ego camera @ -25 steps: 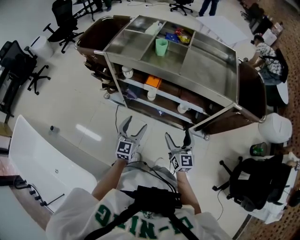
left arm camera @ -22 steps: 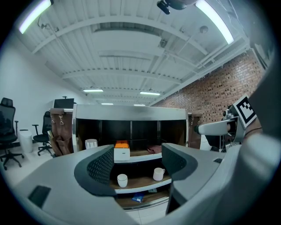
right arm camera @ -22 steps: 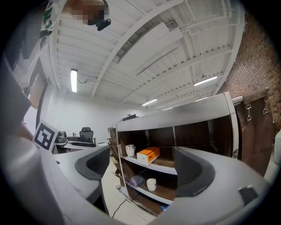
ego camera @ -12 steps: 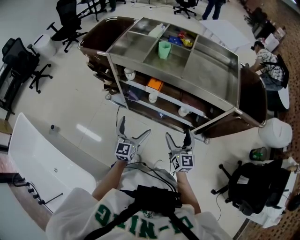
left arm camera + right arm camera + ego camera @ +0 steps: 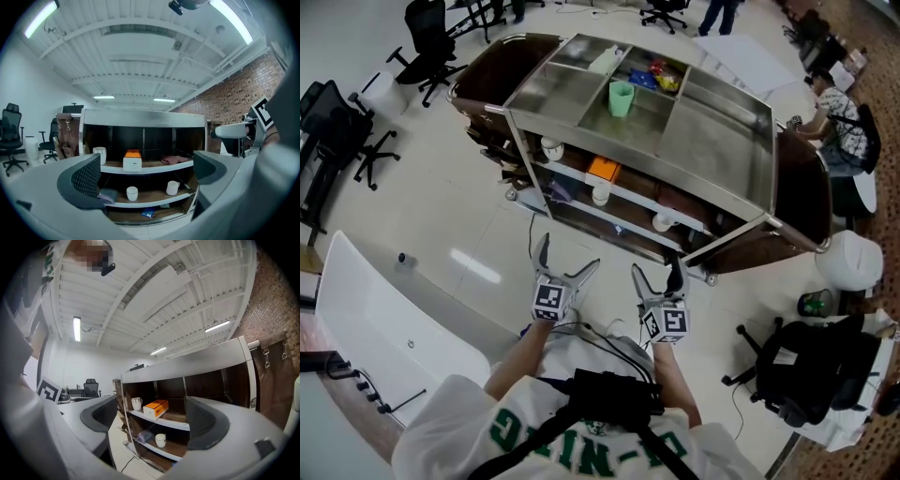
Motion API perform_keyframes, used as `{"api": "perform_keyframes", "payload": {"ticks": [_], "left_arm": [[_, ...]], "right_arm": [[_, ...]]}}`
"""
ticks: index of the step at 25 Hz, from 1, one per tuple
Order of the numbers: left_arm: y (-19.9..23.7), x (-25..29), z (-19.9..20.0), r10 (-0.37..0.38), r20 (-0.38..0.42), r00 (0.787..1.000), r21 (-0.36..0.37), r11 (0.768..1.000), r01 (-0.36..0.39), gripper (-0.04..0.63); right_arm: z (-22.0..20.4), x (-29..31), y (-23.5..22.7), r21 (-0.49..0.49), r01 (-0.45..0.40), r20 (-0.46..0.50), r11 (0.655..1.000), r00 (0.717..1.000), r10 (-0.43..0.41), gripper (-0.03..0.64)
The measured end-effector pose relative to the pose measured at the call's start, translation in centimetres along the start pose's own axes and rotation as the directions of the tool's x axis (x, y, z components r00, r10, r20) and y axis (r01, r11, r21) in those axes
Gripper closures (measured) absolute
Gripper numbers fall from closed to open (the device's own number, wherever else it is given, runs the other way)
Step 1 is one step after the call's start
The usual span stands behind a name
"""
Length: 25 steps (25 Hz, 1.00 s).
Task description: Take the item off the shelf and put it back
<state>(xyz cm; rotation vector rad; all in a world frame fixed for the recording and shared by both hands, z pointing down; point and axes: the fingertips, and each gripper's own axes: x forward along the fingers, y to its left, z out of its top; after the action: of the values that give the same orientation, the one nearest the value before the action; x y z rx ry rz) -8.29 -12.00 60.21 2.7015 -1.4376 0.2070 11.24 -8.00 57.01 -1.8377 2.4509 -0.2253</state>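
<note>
A steel shelf cart [image 5: 722, 131] stands in front of me on the floor. An orange-and-white box [image 5: 603, 169] [image 5: 132, 158] [image 5: 155, 408] lies on its upper shelf, beside a white cup [image 5: 99, 155]. Two white mugs [image 5: 132, 192] [image 5: 172, 187] stand on the shelf below. My left gripper [image 5: 569, 253] [image 5: 146, 176] hangs short of the cart, its jaws opening, nothing between them. My right gripper [image 5: 655, 270] [image 5: 152, 417] is open beside it, also holding nothing.
A green cup [image 5: 622, 96] and small packets sit in the cart's top tray. Office chairs [image 5: 342, 131] stand at the left. A white table [image 5: 384, 328] is at my lower left, a black chair [image 5: 811, 361] at my lower right. A person [image 5: 834, 112] sits at the far right.
The left gripper's jaws have spread wider apart. Both grippers stay at about the same spot in front of the cart.
</note>
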Motion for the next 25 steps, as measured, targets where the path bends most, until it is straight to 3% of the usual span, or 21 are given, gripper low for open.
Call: {"api": "perform_keyframes", "payload": {"ticks": [18, 25], "left_arm": [[2.3, 11.2, -5.1, -0.028, -0.104, 0.994, -0.041, 0.999, 0.024, -0.006], [4.0, 16.7, -6.9, -0.015, -0.14, 0.99, -0.022, 1.0, 0.012, -0.006]], "right_arm": [[-0.2, 1.6, -1.9, -0.007, 0.041, -0.032, 0.999, 0.999, -0.042, 0.144], [0.3, 2.4, -2.2, -0.02, 0.058, -0.034, 0.998, 0.998, -0.059, 0.144]]}}
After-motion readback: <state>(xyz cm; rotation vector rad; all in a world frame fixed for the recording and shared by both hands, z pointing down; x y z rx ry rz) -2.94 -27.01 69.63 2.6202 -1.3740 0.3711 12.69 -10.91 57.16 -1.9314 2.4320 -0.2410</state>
